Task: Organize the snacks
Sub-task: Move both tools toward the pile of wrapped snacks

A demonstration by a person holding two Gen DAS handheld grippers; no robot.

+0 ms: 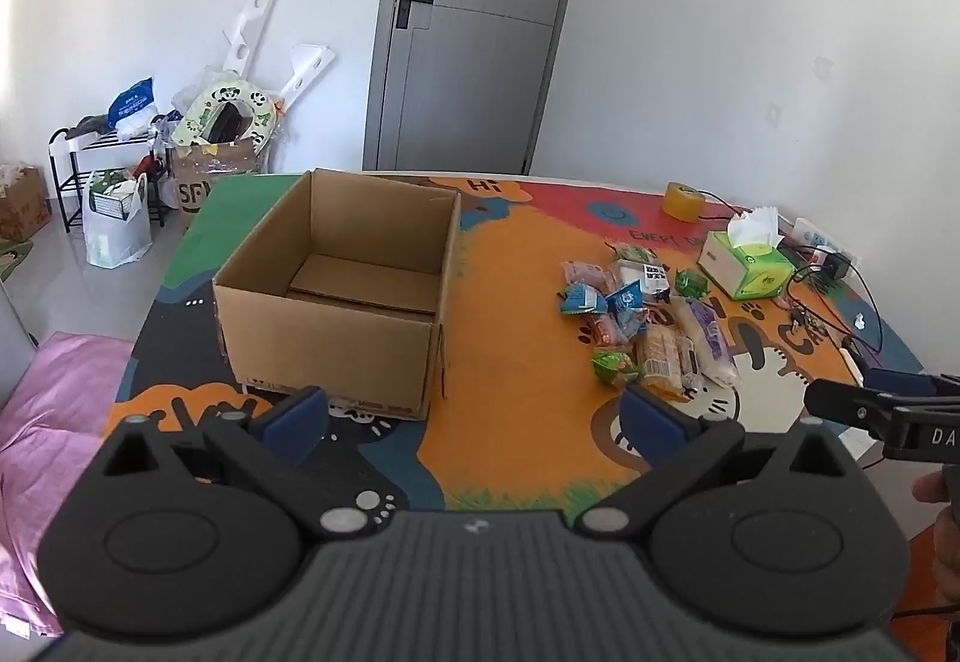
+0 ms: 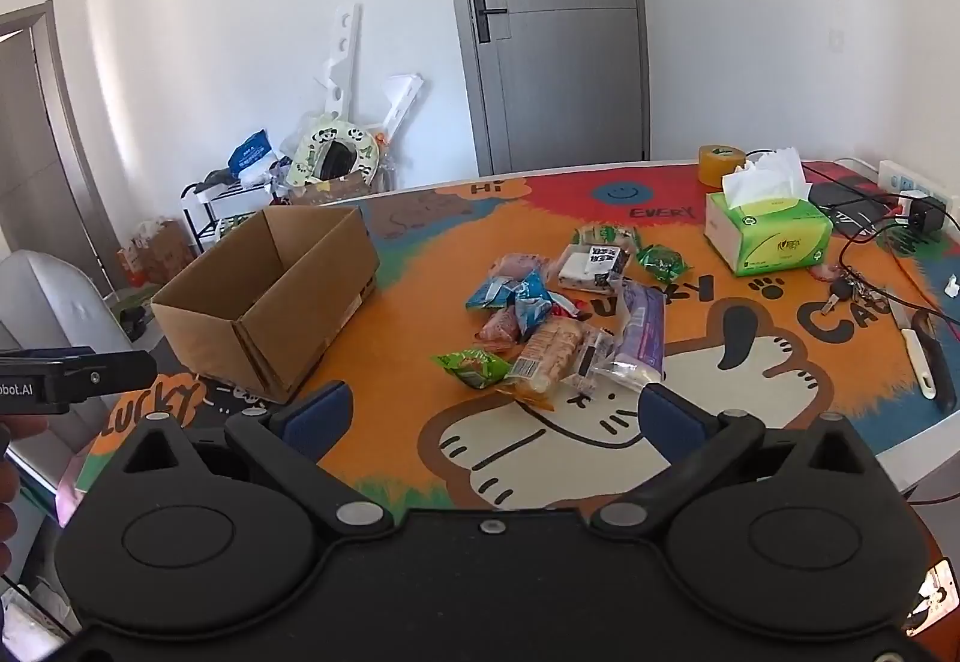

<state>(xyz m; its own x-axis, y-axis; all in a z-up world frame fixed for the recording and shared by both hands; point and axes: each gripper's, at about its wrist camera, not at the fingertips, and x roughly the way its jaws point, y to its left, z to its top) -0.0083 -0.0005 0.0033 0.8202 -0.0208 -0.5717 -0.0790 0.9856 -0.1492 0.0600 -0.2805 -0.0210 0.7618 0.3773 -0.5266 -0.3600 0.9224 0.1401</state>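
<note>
An open, empty cardboard box [image 1: 336, 296] [image 2: 270, 290] stands on the left of a table under a colourful cartoon mat [image 1: 510, 362] [image 2: 420, 362]. To its right lies a heap of wrapped snacks [image 1: 642, 326] [image 2: 564, 314]: blue, green and pink packets, a biscuit pack and a purple-white one. My left gripper [image 1: 474, 419] hovers open over the table's near edge, just in front of the box, with nothing between its blue pads. My right gripper [image 2: 492, 419] is open too, near the front of the snack heap, holding nothing.
A green tissue box [image 1: 747, 266] [image 2: 768, 230], a roll of yellow tape [image 1: 684, 201] [image 2: 720, 164], keys [image 2: 840, 290], cables, a charger and a white-handled tool [image 2: 921, 356] lie at the right. Pink bedding [image 1: 48, 422] lies to the left; bags and a rack stand by the wall.
</note>
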